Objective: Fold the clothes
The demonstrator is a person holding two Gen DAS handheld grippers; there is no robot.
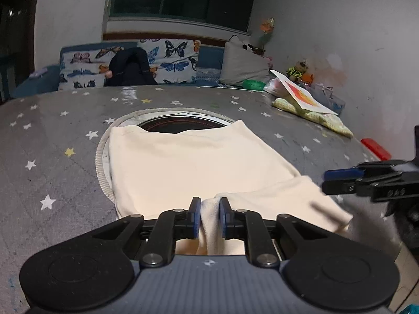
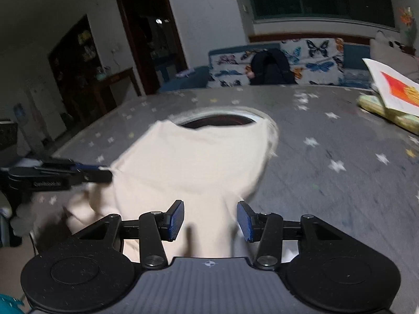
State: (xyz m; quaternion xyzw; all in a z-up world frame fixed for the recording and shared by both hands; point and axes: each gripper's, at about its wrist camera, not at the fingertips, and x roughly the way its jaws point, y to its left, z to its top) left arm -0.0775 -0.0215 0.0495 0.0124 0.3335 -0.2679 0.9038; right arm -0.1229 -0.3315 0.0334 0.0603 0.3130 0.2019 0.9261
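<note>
A cream garment [image 1: 183, 167] is spread on a grey table cover [image 1: 52, 141] printed with stars, its far edge lying over a round opening [image 1: 180, 123] in the cover.

In the left wrist view, the left gripper [image 1: 210, 218] is seen closed tightly on a bunched fold at the garment's near edge, with cloth pinched between its blue pads. The right gripper [image 1: 340, 180] is seen side-on at the right edge of this view, just beside the garment's right corner; how far its jaws stand apart cannot be told from here.

The right wrist view settles that: the right gripper [image 2: 210, 221] is shown with its jaws wide apart and nothing between them, held above the near part of the garment [image 2: 193, 167]. The left gripper [image 2: 102, 171] is seen from the side at the left, its tips meeting the garment's edge. This view is blurred.

A sofa [image 1: 125, 62] with butterfly cushions and a dark bag [image 1: 131, 68] is shown beyond the table in both views. A doorway [image 2: 149, 34] is shown only in the right view. A red object [image 1: 375, 148] at the table's right edge is shown only in the left view.
</note>
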